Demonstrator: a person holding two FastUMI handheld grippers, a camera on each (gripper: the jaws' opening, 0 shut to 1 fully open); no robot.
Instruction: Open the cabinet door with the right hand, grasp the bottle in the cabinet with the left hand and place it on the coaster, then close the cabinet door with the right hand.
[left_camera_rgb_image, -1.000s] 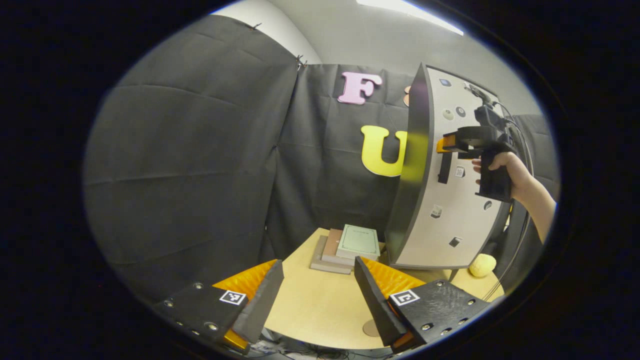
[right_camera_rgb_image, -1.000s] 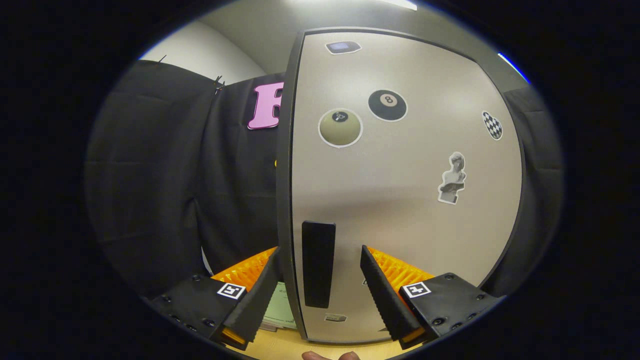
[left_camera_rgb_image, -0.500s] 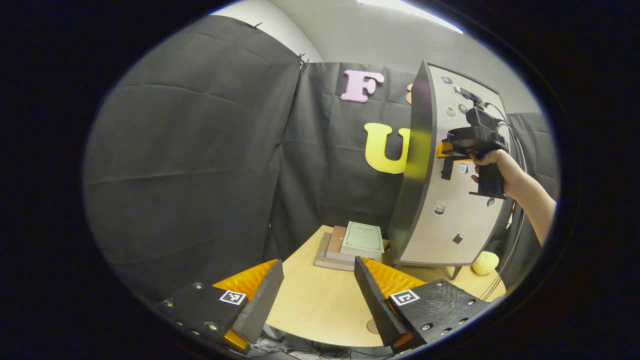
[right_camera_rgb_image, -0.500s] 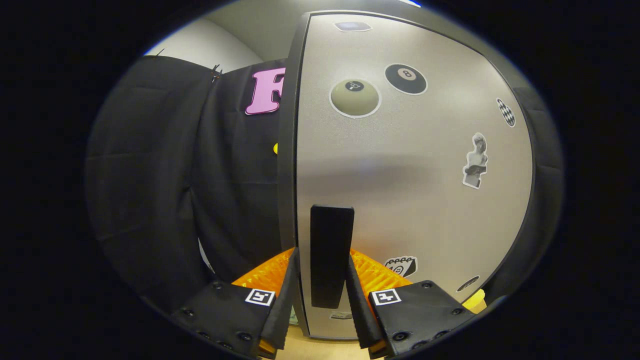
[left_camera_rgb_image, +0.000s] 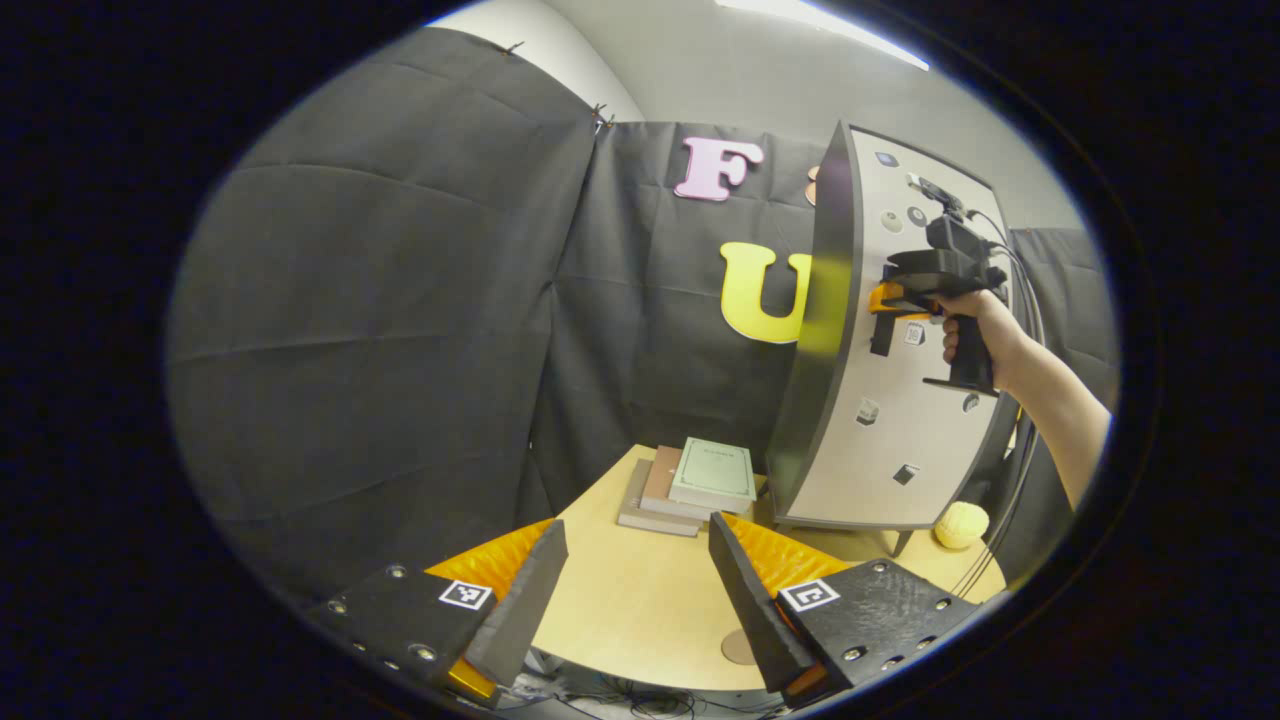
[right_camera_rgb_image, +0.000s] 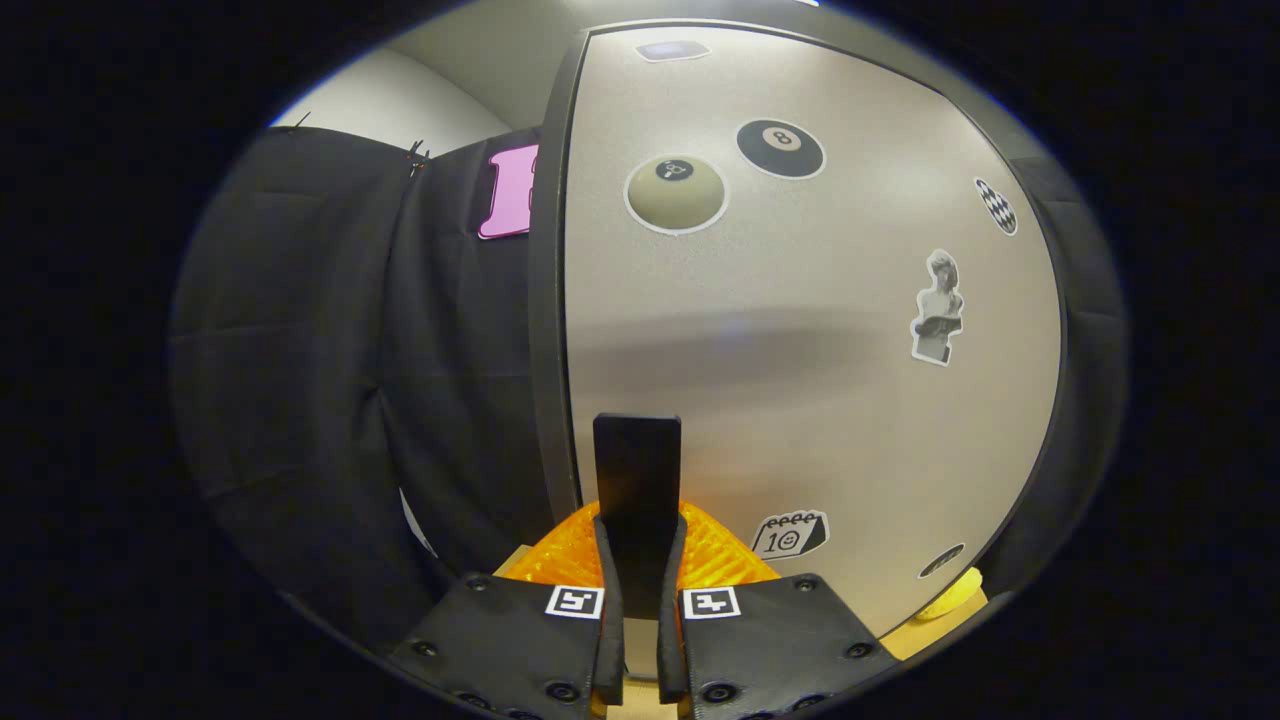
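Note:
The cabinet stands at the right of the table, its grey stickered door (left_camera_rgb_image: 900, 420) facing the person and hiding the inside. A hand (left_camera_rgb_image: 985, 335) holds my right gripper (left_camera_rgb_image: 885, 300) against the door's black vertical handle (left_camera_rgb_image: 880, 338). In the right gripper view the handle (right_camera_rgb_image: 637, 470) rises between my fingers, and my right gripper (right_camera_rgb_image: 638, 610) is shut on it, both fingers pressing its sides. My left gripper (left_camera_rgb_image: 630, 580) hangs open over the table's near edge with nothing in it. A round coaster (left_camera_rgb_image: 738, 648) lies on the table, partly behind my left gripper's right finger.
A stack of books (left_camera_rgb_image: 700, 480) lies on the wooden table (left_camera_rgb_image: 630, 600) just left of the cabinet. A yellow ball (left_camera_rgb_image: 962, 522) sits at the cabinet's right foot. Cables run from the right gripper down behind the cabinet.
My right gripper has moved up to the door and shut its fingers on the handle, which stood between open fingers one second ago. My left gripper has hardly moved.

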